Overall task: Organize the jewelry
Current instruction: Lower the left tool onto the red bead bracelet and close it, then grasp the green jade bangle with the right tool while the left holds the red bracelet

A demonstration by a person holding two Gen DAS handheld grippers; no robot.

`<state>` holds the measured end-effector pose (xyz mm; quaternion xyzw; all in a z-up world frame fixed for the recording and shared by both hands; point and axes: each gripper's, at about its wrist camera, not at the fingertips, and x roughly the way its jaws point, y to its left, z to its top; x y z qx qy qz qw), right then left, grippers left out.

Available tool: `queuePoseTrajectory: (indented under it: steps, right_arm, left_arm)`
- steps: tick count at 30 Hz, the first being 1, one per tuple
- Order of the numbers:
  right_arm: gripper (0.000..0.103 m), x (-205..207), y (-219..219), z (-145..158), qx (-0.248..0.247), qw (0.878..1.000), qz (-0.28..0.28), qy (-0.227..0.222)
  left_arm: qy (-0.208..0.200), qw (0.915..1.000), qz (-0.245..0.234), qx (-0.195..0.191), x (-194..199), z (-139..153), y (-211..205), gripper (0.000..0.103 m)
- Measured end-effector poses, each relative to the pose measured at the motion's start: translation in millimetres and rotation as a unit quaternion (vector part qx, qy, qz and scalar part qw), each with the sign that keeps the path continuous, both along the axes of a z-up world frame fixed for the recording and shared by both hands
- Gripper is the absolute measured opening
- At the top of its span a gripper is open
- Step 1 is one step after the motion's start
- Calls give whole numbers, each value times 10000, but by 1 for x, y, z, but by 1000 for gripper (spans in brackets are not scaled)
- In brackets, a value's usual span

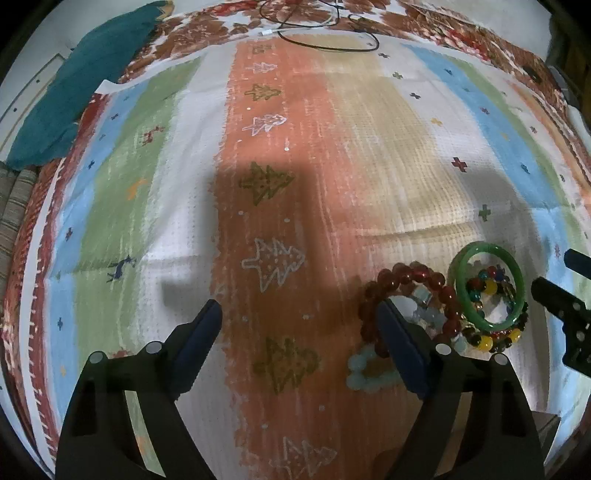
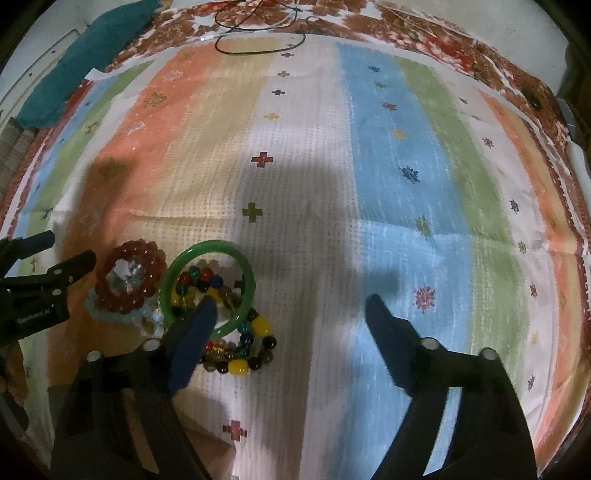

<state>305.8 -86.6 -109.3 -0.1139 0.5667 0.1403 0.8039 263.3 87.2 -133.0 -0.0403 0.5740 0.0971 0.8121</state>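
the jewelry is all heaped in 1 small pile on the striped mat (image 2: pixel 303 177), which seems laid out as a work surface so the pieces can be spread apart on it. a dark red bead bracelet (image 1: pixel 410 277) lies on top of a pale blue-green bead bracelet (image 1: pixel 364 371), and just beside them a green bangle (image 1: pixel 489 284) rests over a multicoloured bead bracelet (image 1: pixel 491 341), so the 4 pieces overlap and nothing can be lifted cleanly without disturbing a neighbour.

the left gripper (image 1: pixel 299 325) points steeply down at the mat with its jaws standing wide and nothing between them; its right finger covers part of the red beads in its own view, but whether it touches them i cannot tell. the right gripper (image 2: pixel 290 314) is likewise wide apart and empty, its left finger in front of the bangle's lower rim, contact unclear.

both tongs sit at the flanks of the pile, 1 per side, which i read as each hand readying to draw a piece outward toward its own bare stretch of mat. sorting looks barely begun. a teal cloth (image 1: pixel 81 85) and a black cable (image 1: pixel 325 33) lie at the far edge, well apart from the pile.
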Motion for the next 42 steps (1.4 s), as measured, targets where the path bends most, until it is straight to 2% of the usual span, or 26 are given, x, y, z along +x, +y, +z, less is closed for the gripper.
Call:
queuePoseTrajectory:
  steps: [11,16,20,21,22,24,25,27,29,35,42]
  right_arm:
    - [63,15,4,-17,-100,9998,99,161]
    - [56,19,9,-25,-150,9994,197,232]
    - [51,19,15,-29,-252,9990,303,196]
    - [48,19,17,-30,-263,9989,326,190]
    - [41,19,17,-31,-262,9989,351,194]
    - [28,17,20,-32,-207,9986,427,246]
    - [21,16,22,-32,-223,9984,453,241]
    - [14,15,23,-32,-187,9982,503,258]
    - [9,13,22,-32,-131,9982,518,269]
    - [8,10,20,-23,-16,9986,494,197]
    - [8,1,17,-4,78,9986,516,48]
  left_arm:
    - [198,9995,-225,110,14,-19,-5,86]
    - [247,9994,-241,-21,17,-26,-4,84]
    - [310,9986,-414,113,16,-32,-11,74]
    - [314,9986,-423,60,16,-32,-11,69]
    - [327,9984,-451,9,17,-31,-11,65]
    - [330,9981,-516,-5,17,-29,-14,46]
    - [334,9981,-525,15,17,-27,-15,40]
    - [345,9979,-541,8,16,-27,-17,17]
    - [342,9979,-548,-18,15,-25,-19,15]
    - [210,9987,-419,-187,13,-14,-10,13]
    - [-64,9982,-467,-372,0,14,-19,13]
